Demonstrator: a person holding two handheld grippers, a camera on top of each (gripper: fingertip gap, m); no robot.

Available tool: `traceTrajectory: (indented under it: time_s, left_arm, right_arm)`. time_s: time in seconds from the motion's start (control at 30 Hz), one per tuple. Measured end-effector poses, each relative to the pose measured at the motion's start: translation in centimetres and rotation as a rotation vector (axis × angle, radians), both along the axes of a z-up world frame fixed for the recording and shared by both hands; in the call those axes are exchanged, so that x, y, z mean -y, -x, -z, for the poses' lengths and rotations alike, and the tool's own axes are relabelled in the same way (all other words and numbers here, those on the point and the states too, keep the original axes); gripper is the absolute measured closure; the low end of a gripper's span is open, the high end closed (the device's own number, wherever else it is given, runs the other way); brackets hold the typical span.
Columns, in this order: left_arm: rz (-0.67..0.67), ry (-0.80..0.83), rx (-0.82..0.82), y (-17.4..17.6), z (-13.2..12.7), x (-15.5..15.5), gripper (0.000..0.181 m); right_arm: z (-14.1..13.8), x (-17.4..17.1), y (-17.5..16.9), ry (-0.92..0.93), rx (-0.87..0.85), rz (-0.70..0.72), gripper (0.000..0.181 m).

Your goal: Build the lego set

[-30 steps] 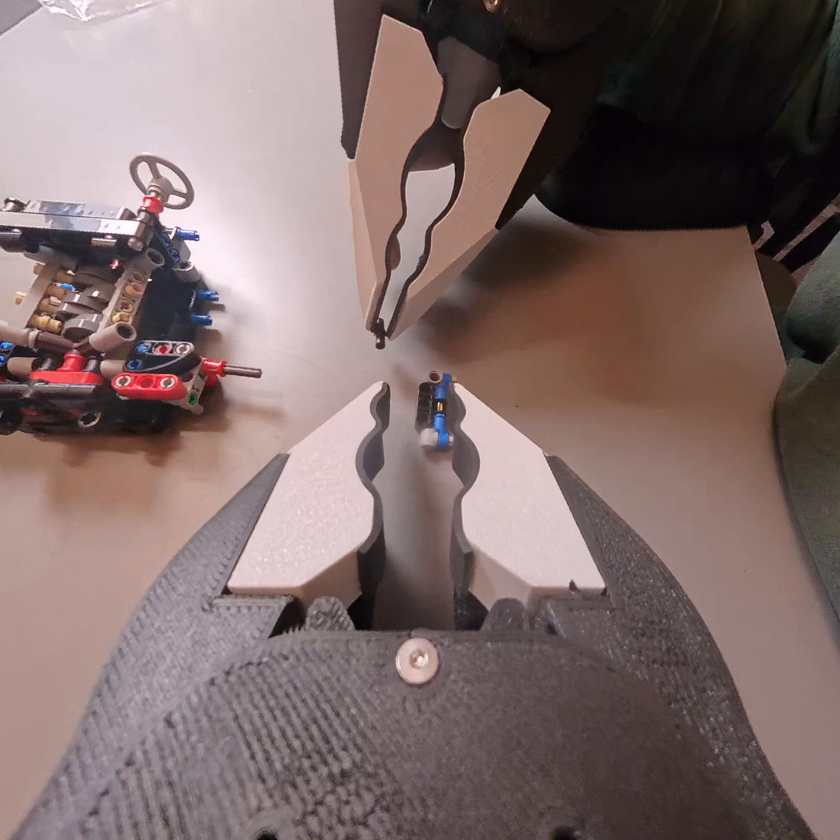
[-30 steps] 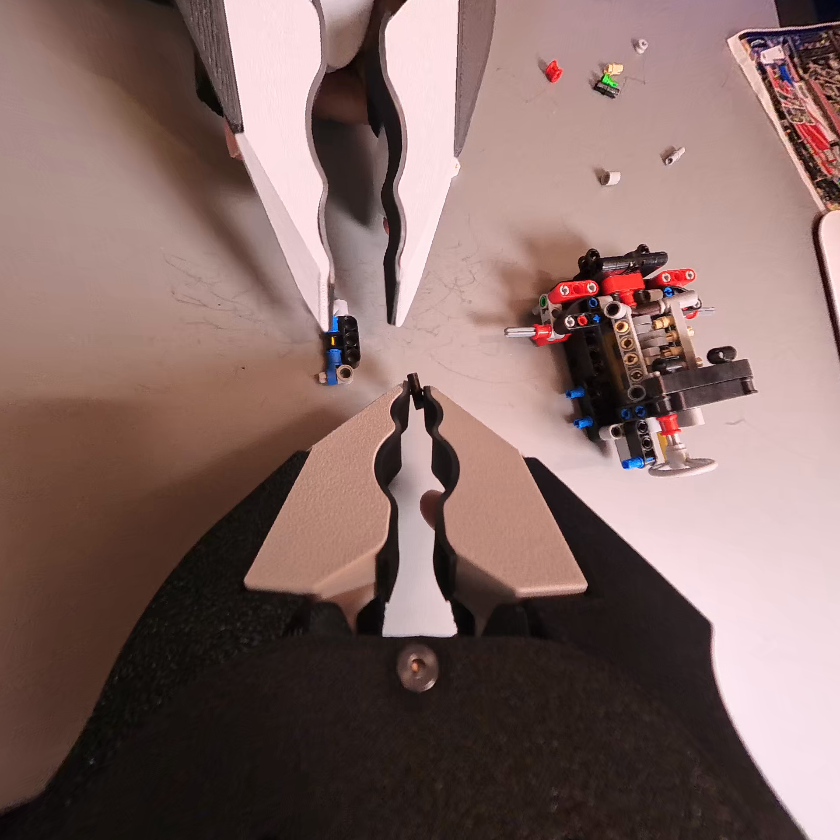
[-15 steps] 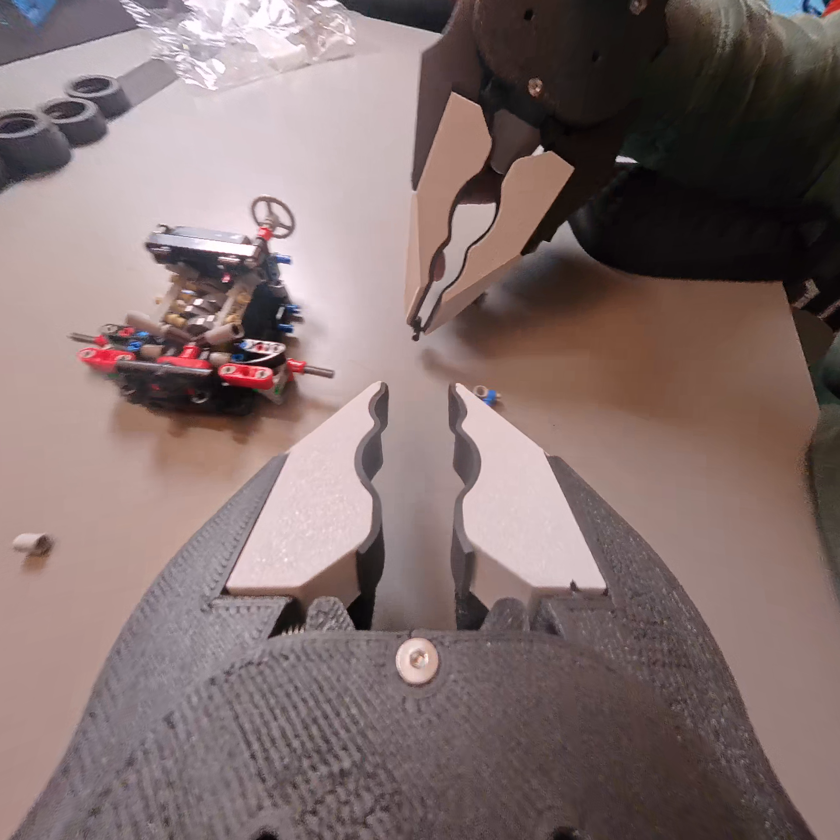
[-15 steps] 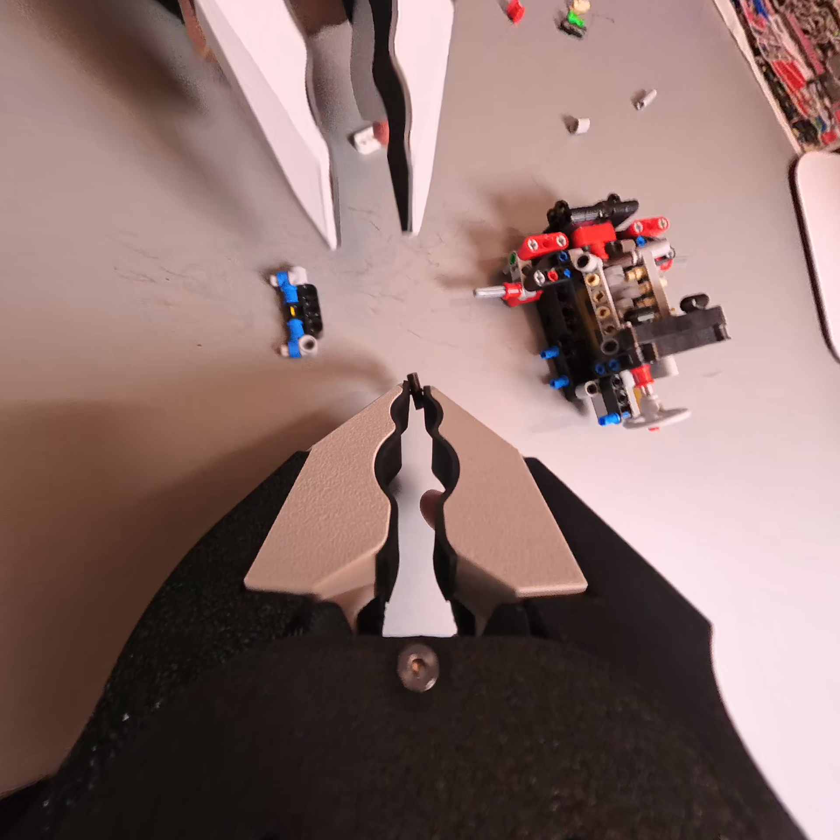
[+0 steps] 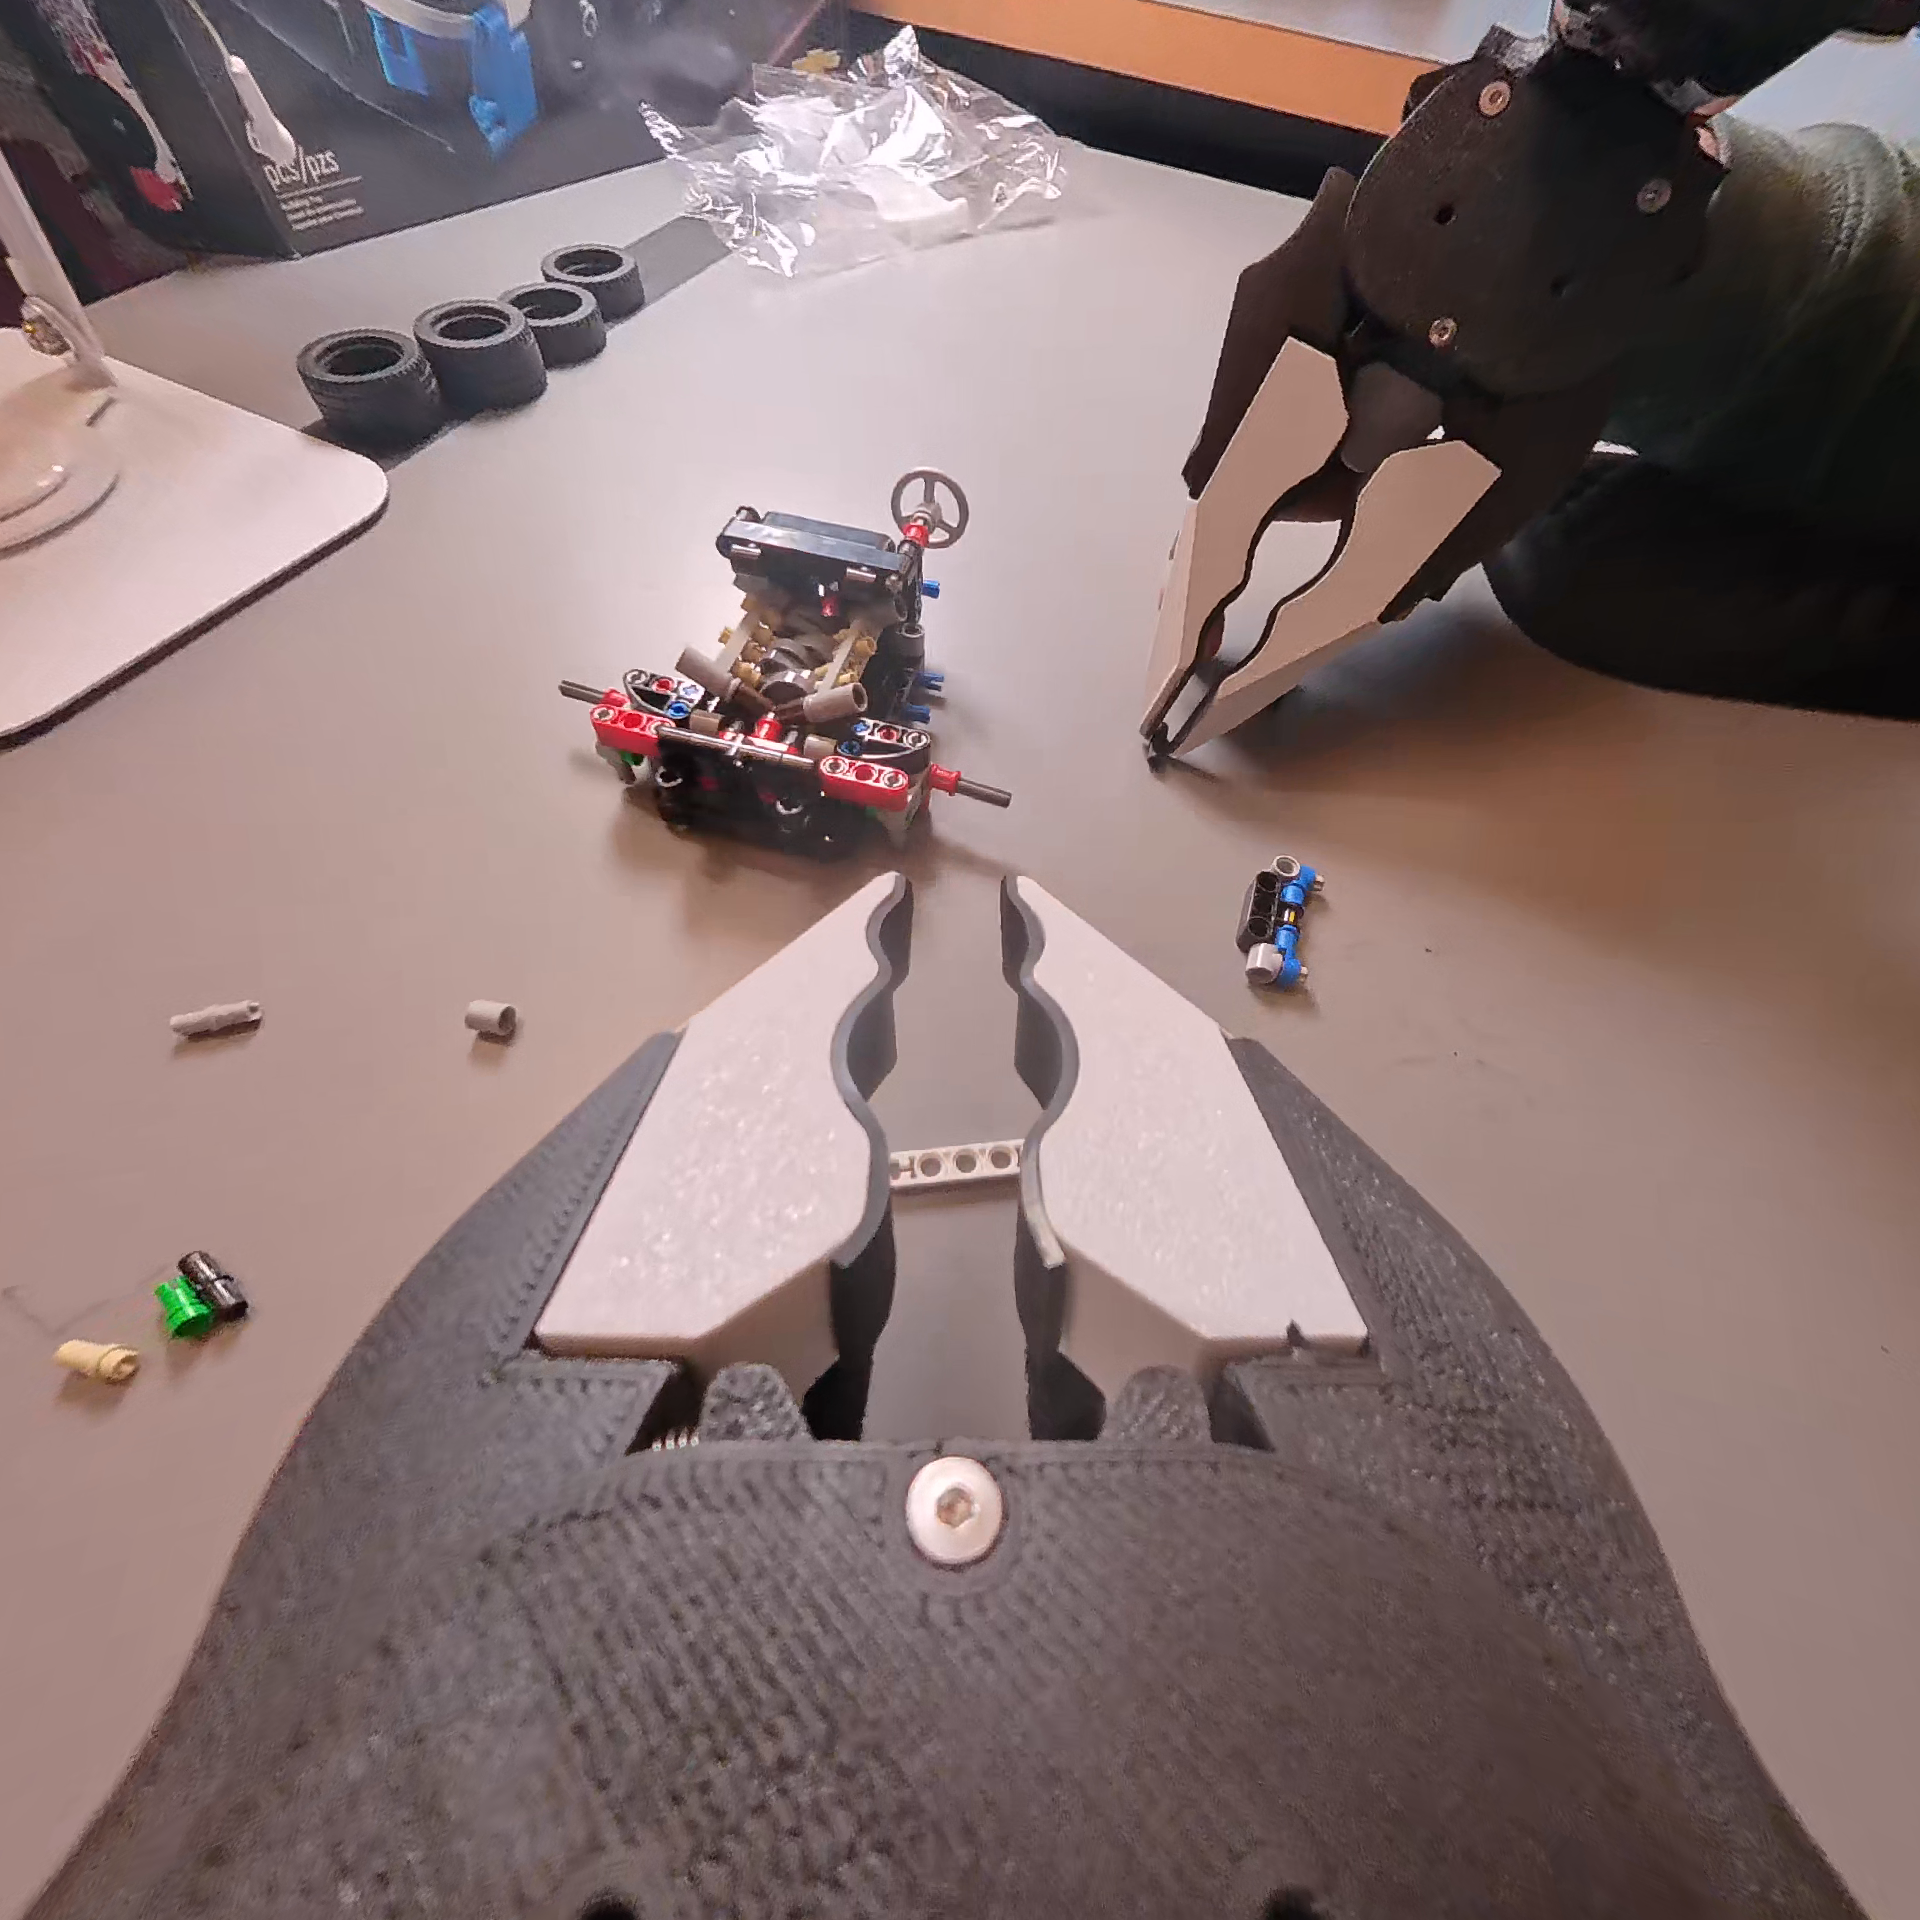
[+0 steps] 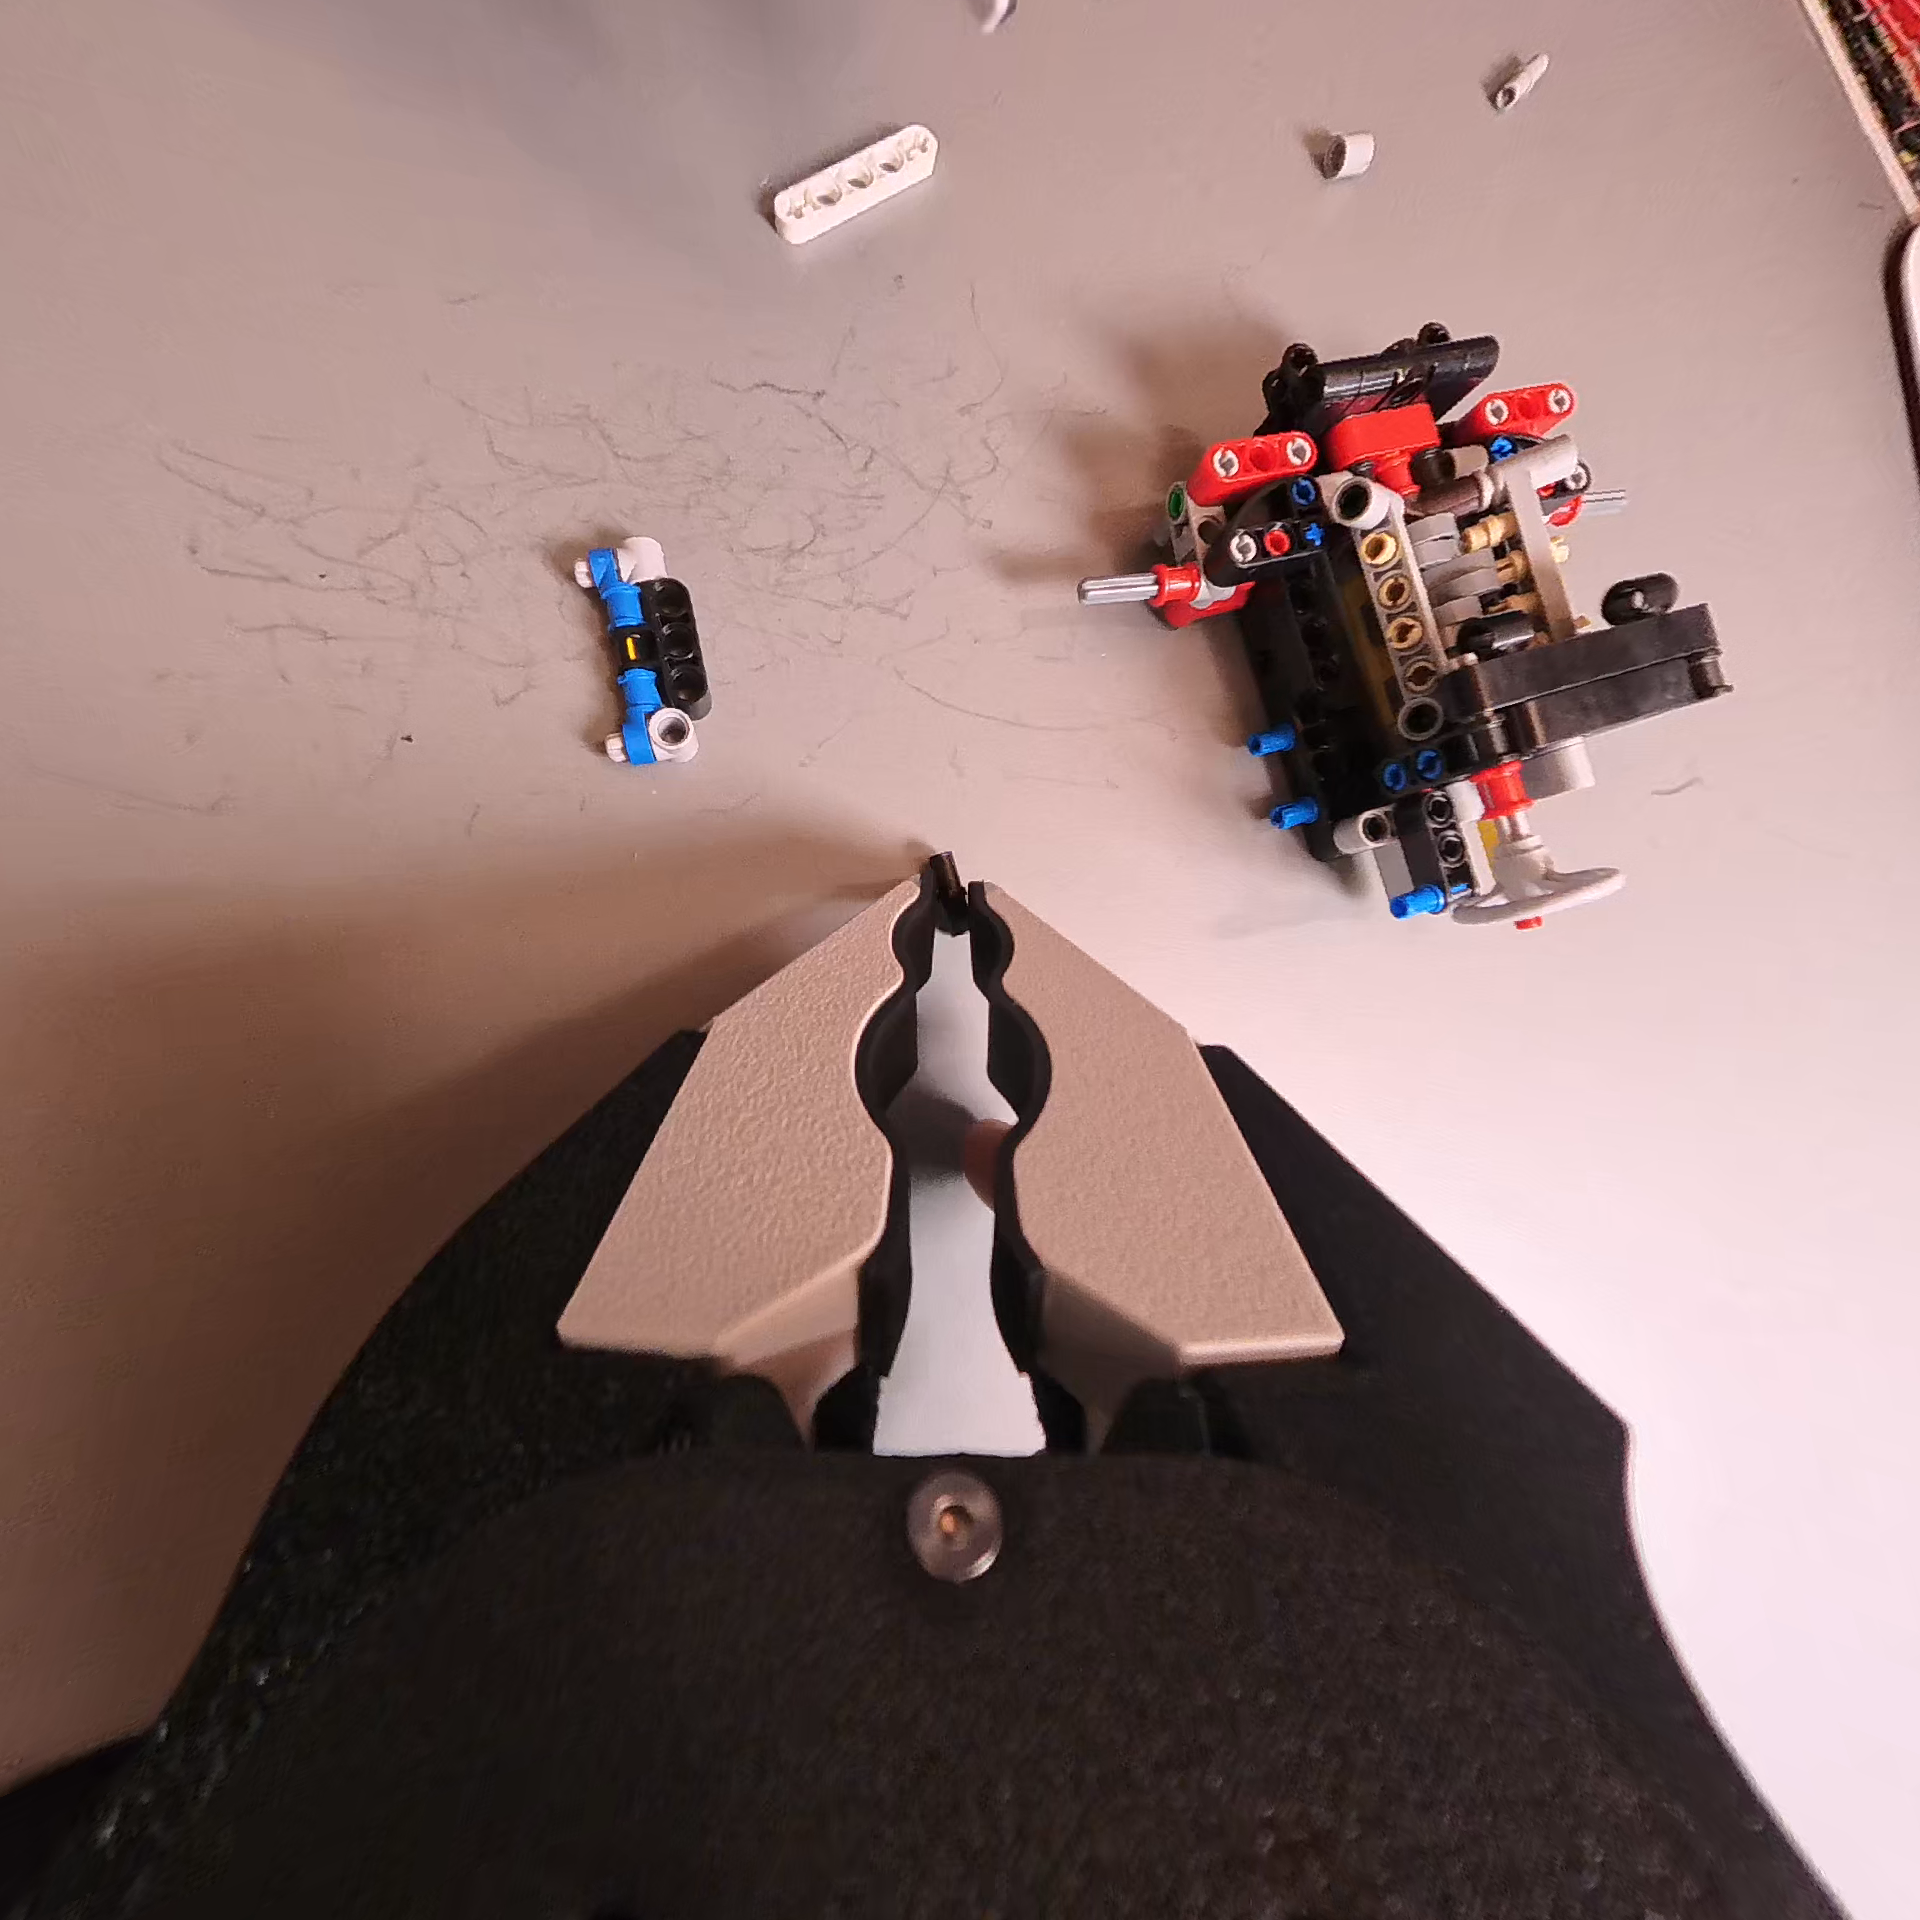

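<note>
The right gripper [image 6: 948, 902] has its tips pinched together on a small black pin [image 6: 945, 883], the pin's end poking out just past them close above the table [image 6: 312, 987]. The left gripper [image 5: 956, 888] is held with its fingers parted and nothing between them; a white holed beam [image 5: 956, 1162] lies flat on the table below the gap, not touched by either finger. The partly built lego chassis [image 6: 1423, 613], black with red arms, blue pins and a grey steering wheel, sits ahead and to the right of the right gripper, well apart from it; in the left wrist view it stands just beyond the left gripper's tips. A small blue, black and grey sub-assembly [image 6: 649, 649] lies ahead and to the left of the pinched pin, near but not touching. Loose grey, green, black and tan pieces are scattered at the left of the left gripper. The table is a smooth grey-brown surface with fine scratches. Toward its far edge stand four black tyres [image 5: 473, 332] in a row, a crumpled clear bag [image 5: 862, 166], a dark box [image 5: 312, 114] and a pale rounded tray [image 5: 187, 540].
</note>
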State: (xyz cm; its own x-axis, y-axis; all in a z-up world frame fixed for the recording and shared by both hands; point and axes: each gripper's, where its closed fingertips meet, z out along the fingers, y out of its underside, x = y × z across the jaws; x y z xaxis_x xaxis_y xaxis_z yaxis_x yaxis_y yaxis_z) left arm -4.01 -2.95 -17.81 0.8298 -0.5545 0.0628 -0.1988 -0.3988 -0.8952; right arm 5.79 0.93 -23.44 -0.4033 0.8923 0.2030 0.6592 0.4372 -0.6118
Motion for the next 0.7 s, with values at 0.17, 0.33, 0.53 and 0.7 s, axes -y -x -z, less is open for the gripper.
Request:
traceTrajectory:
  time_s: [0.17,0.33,0.53,0.7]
  left_arm:
    - [0.040,0.029,-0.038,-0.8,1.1,0.3,0.166]
    - [0.065,0.042,-0.107,-1.1,1.9,0.6,0.166]
    - [0.066,0.049,-0.115,-0.9,2.2,0.7,0.166]
    - [0.075,0.052,-0.132,-1.1,2.4,0.8,0.166]
  right_arm:
    - [0.0,0.1,0.0,-0.001,-0.002,-0.002,0.176]
    - [-0.1,0.1,0.0,-0.001,-0.006,-0.002,0.174]
    - [-0.1,0.0,0.0,-0.002,-0.006,-0.001,0.173]
    - [-1.0,-0.3,0.3,-0.009,-0.048,0.019,0.170]
